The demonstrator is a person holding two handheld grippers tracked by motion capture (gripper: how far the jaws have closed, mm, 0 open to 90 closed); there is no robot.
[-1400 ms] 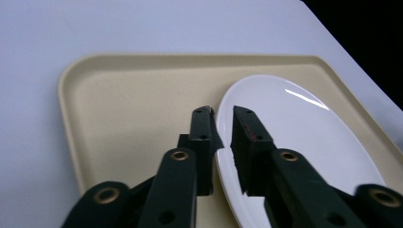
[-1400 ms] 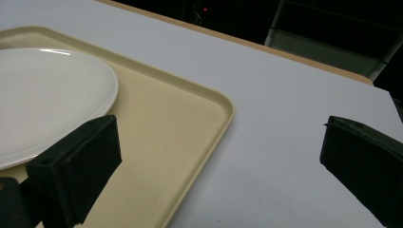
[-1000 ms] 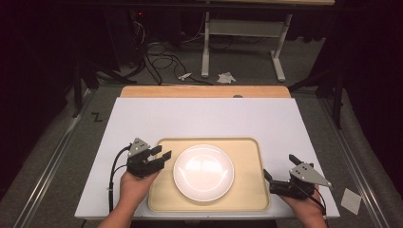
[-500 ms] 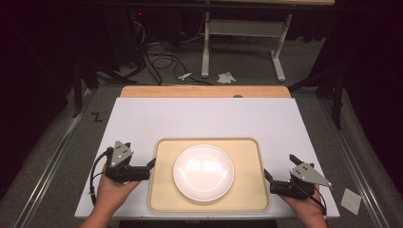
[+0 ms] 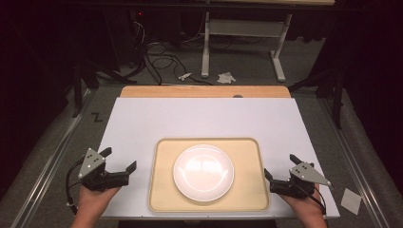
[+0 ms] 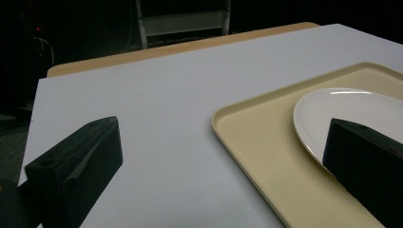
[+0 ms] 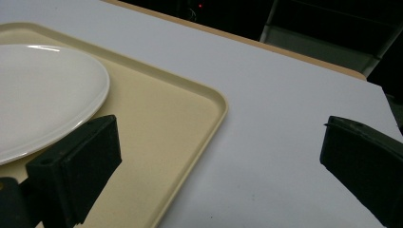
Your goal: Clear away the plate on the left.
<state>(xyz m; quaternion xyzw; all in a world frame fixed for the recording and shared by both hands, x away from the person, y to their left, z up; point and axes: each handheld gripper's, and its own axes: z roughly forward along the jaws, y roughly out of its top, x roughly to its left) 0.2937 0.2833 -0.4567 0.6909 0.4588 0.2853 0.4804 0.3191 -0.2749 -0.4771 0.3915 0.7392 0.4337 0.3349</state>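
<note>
- The plate, white and round, lies flat in the middle of the tray; nothing rests on it and neither gripper touches it.
- The tray is tan with a raised rim and rounded corners. It sits on the white bench toward the 6 o'clock edge, close to the person.
- The left gripper is at about 9 o'clock from the plate, just off the tray's left rim, over bare bench. Its jaws are spread wide — they were opening a moment ago and have reached full spread — and nothing lies between them. In the left gripper view the tray's corner and the plate's edge lie to the right, partly behind the right-hand jaw.
- The left hand holds that gripper from 6 o'clock, with a black cable looping beside it.
- The right gripper is at about 3 o'clock from the plate, just beyond the tray's right rim. Its jaws are also spread apart and empty; in the right gripper view one jaw stands over the tray and the other over the bench, with the plate at the left.
- The right hand grips it from below.
- Past the bench at 12 o'clock — a wooden strip, then a dark floor with cables and a metal frame leg.
</note>
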